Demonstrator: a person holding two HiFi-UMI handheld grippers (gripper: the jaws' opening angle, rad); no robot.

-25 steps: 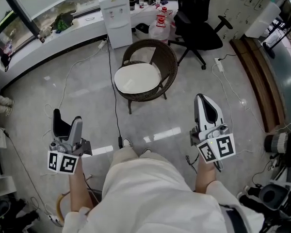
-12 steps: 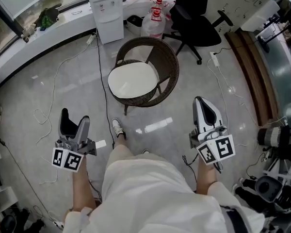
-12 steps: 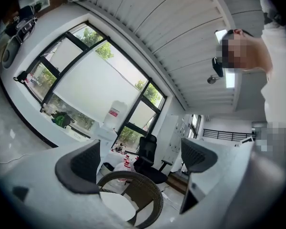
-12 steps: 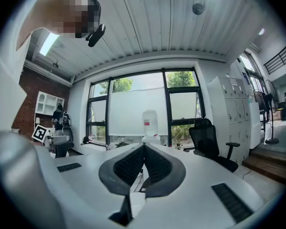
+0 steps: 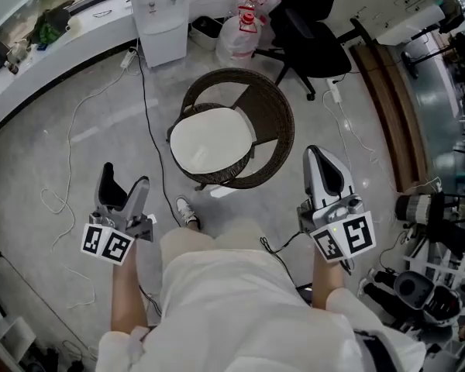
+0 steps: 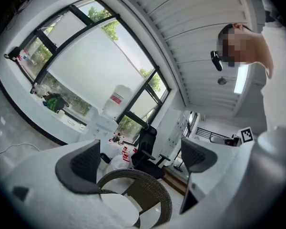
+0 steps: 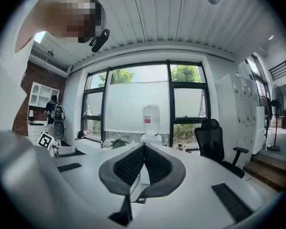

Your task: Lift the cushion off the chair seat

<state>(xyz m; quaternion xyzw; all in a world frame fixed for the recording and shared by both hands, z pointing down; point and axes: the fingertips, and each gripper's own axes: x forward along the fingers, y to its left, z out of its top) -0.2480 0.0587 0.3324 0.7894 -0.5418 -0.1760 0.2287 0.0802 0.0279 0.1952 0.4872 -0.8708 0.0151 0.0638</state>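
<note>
A round white cushion (image 5: 211, 141) lies on the seat of a brown wicker chair (image 5: 267, 118) straight ahead of me. In the left gripper view the chair (image 6: 148, 194) and the cushion (image 6: 118, 208) sit low between the jaws. My left gripper (image 5: 122, 186) is open, held well short of the chair on its near left. My right gripper (image 5: 325, 167) is shut with nothing between its pads, held near the chair's right rim. Neither touches the chair.
A black office chair (image 5: 314, 37) stands behind the wicker chair, with water bottles (image 5: 236, 37) and a white water dispenser (image 5: 161, 14) beside it. Cables (image 5: 151, 122) trail across the grey floor. Camera gear (image 5: 426, 208) stands at the right. My foot (image 5: 187, 211) is near the chair's front.
I have stepped closer: the wicker chair has come nearer and lower in the head view. Both grippers moved forward with me, and their jaws kept their states.
</note>
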